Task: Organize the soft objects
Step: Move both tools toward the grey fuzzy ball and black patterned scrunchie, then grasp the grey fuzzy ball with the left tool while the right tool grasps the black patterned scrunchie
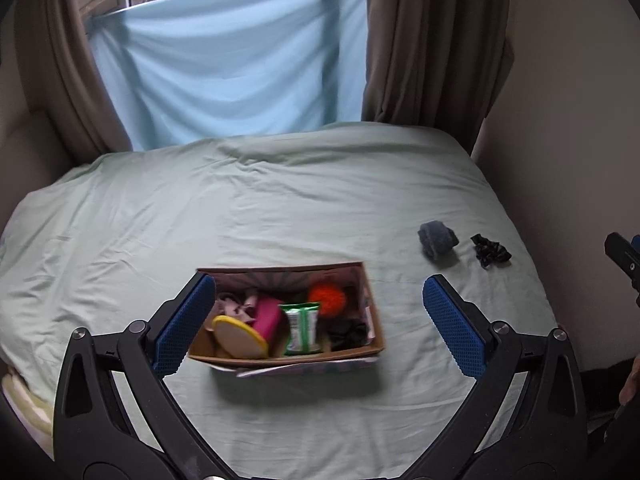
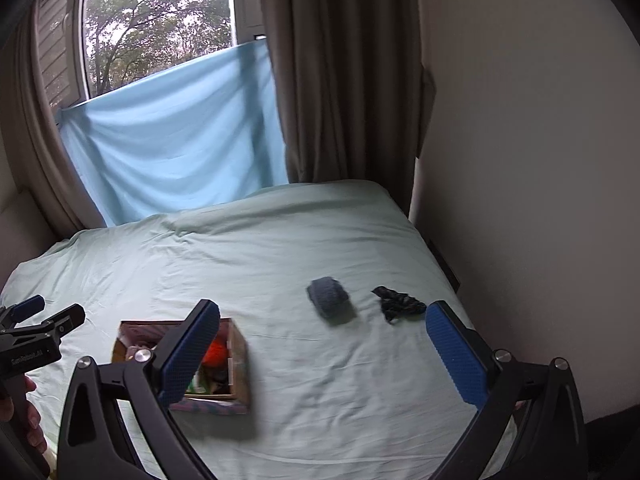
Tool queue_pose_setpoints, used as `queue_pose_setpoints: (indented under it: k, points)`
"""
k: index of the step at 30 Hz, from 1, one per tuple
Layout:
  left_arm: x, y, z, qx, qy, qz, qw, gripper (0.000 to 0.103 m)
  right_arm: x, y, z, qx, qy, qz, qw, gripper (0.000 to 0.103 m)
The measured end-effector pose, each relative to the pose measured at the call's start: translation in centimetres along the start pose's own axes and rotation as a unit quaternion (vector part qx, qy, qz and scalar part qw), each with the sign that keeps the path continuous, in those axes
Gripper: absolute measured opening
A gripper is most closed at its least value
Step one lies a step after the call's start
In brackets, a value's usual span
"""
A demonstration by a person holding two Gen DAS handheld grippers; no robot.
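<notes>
A cardboard box [image 1: 372, 320] sits on the pale green bed [image 1: 280, 200]. It holds an orange ball [image 1: 327, 298], a green packet [image 1: 303, 328], a pink item [image 1: 267, 317], a yellow-rimmed disc [image 1: 239, 337] and a black scrunchie [image 1: 348, 332]. My left gripper [image 1: 320, 322] is open above the box and empty. A grey-blue rolled sock [image 1: 437, 239] and a black scrunchie [image 1: 490, 251] lie on the bed to the right. My right gripper [image 2: 322, 354] is open and empty, with the sock [image 2: 330, 298] and scrunchie [image 2: 398, 305] just beyond its fingertips. The box [image 2: 238, 364] is at its left.
A wall [image 2: 540, 160] runs along the bed's right edge. Brown curtains [image 1: 420, 40] and a light blue cloth [image 1: 240, 68] hang over the window behind the bed. The left gripper [image 2: 36, 320] shows at the left edge of the right wrist view.
</notes>
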State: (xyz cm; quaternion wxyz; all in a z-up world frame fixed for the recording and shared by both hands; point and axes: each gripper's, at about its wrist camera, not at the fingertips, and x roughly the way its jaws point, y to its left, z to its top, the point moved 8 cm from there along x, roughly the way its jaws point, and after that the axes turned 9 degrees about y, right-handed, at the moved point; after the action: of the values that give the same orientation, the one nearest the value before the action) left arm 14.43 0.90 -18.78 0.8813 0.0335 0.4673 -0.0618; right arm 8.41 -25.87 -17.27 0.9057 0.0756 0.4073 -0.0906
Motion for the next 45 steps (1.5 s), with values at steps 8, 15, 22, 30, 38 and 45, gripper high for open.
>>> queue_pose_setpoints:
  k: [8, 15, 22, 30, 38, 45]
  points:
    - [5.0, -10.6, 2.1, -0.015, 0.028, -0.025, 0.9992, 0.103, 6.0, -7.8, 1.2, -0.010, 0.029, 0.000, 1.000, 0.103]
    - [11.1, -17.8, 4.4, 0.025, 0.035, -0.033, 0.9985, 0.103, 13.3, -13.0, 0.9, 0.022, 0.062, -0.003, 0.998, 0.103]
    - [20.8, -22.6, 5.7, 0.056, 0.056, -0.045, 0.9959, 0.103, 21.6, -15.8, 0.3, 0.082, 0.087, 0.002, 0.993, 0.103]
    - [31.8, -25.4, 5.7, 0.050, 0.092, -0.066, 0.9923, 0.103, 31.1, -17.5, -0.8, 0.131, 0.106, 0.003, 0.986, 0.103]
    - [40.2, -28.1, 4.4, 0.066, 0.114, -0.077, 0.9883, 0.103, 38.4, -18.5, -2.0, 0.164, 0.121, -0.001, 0.979, 0.103]
    - [44.8, -28.9, 4.2, 0.071, 0.116, -0.068, 0.9884, 0.103, 42.4, -18.6, -3.2, 0.184, 0.123, -0.005, 0.975, 0.103]
